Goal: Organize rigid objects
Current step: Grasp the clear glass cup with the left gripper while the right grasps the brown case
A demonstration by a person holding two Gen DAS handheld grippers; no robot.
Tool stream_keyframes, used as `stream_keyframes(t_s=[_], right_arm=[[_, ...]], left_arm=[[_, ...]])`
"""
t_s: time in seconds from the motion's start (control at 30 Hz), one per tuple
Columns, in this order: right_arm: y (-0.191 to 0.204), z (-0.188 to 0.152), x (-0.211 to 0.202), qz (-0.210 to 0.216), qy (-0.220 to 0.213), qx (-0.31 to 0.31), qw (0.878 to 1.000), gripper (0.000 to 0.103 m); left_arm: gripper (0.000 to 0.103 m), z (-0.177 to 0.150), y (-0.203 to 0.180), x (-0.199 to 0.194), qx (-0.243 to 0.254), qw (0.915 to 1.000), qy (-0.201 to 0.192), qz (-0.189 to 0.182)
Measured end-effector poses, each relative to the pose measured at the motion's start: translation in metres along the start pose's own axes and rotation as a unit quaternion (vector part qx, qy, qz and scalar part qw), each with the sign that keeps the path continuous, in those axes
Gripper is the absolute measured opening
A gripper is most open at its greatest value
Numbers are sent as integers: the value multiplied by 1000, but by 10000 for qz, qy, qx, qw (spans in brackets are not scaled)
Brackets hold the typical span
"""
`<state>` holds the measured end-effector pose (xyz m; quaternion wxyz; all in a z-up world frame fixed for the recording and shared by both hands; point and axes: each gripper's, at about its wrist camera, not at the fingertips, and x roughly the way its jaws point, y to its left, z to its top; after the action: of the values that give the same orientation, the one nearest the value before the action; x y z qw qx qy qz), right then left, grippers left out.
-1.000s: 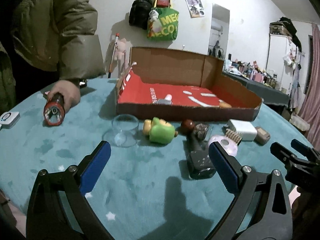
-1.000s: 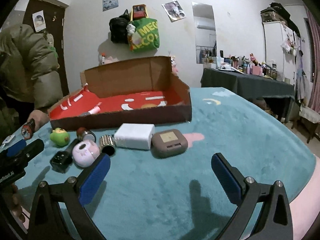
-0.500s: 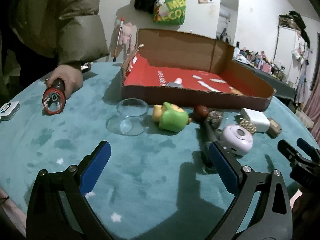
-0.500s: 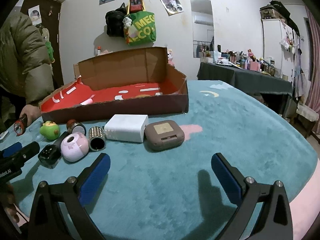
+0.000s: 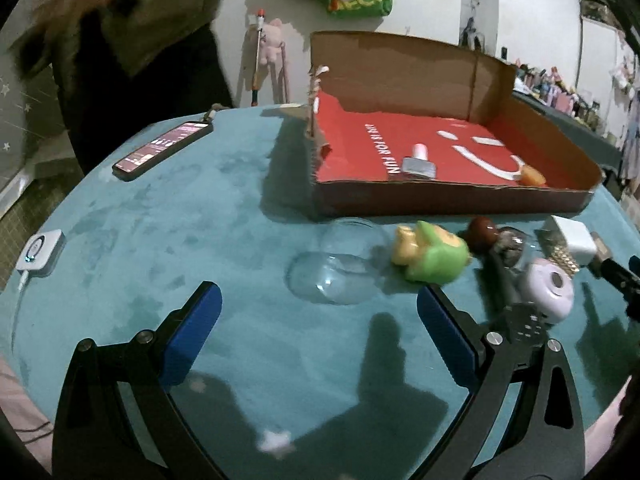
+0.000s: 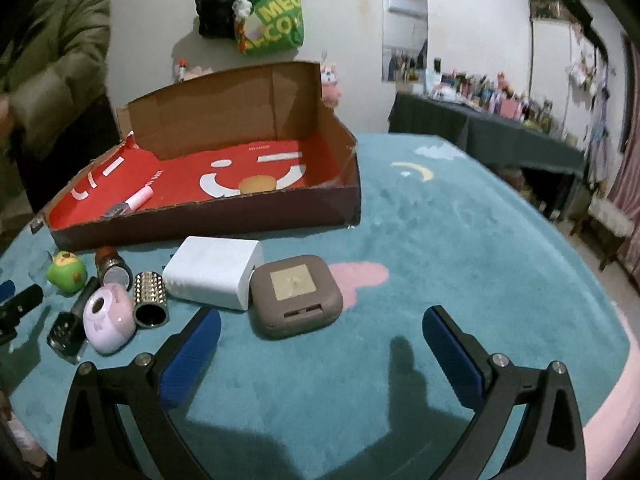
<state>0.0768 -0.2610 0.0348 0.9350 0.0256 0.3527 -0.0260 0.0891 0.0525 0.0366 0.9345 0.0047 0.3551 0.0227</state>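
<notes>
From the left gripper (image 5: 318, 322), jaws wide and empty over the teal bench (image 5: 180, 208), a clear cup (image 5: 340, 264) lies on its side just before the box (image 5: 440, 200), a green toy (image 5: 434, 254) beside it. From the right gripper (image 6: 320, 344) (jaws also spread, holding nothing), a brown case (image 6: 296, 296) touches a white block (image 6: 214, 270) in front of the box (image 6: 200, 222).

The right gripper (image 6: 320, 344), blue-padded jaws spread wide, is held above the teal tablecloth (image 6: 460, 264). A brown square case (image 6: 296, 296) is seen touching a white rectangular charger (image 6: 212, 272).
</notes>
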Motion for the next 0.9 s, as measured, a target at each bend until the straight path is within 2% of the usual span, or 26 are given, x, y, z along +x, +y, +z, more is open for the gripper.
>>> stream_keyframes(t_s=[0.1,0.17,0.23,0.3,0.4,0.47,0.5,0.53,0.67,0.8,0.9], right_arm=[[-2,6,6,-1,181,-60,9998,101],[-3,9,11,-6,286,-97,9995,96],[-3,12,16,48,413,-122,9991,89],[-5,14,21,188,517,-90,9984,87],[-5,17,24,355,592,-96,9976,77],[-3,19,27,432,623,-176,9970,70],[-1,20,27,492,630,-228,9965,62],[2,20,28,551,625,-287,9961,53],[0,20,23,625,526,-249,9963,53],[-5,26,11,638,331,-143,9973,53],[-1,32,-1,749,188,-192,9968,53]], left_arm=[[99,5,4,6,91,9999,118,-51],[95,7,4,9,149,9996,190,-117],[83,9,5,12,191,9993,255,-189],[75,12,6,17,177,9985,374,-354],[61,17,6,23,141,9975,438,-545],[50,20,3,28,184,9963,465,-704],[38,21,1,31,197,9951,514,-816],[39,21,-1,33,190,9945,546,-870],[38,24,-4,27,141,9948,420,-916],[38,27,-9,10,312,9963,116,-797],[38,30,-11,0,327,9953,15,-912]])
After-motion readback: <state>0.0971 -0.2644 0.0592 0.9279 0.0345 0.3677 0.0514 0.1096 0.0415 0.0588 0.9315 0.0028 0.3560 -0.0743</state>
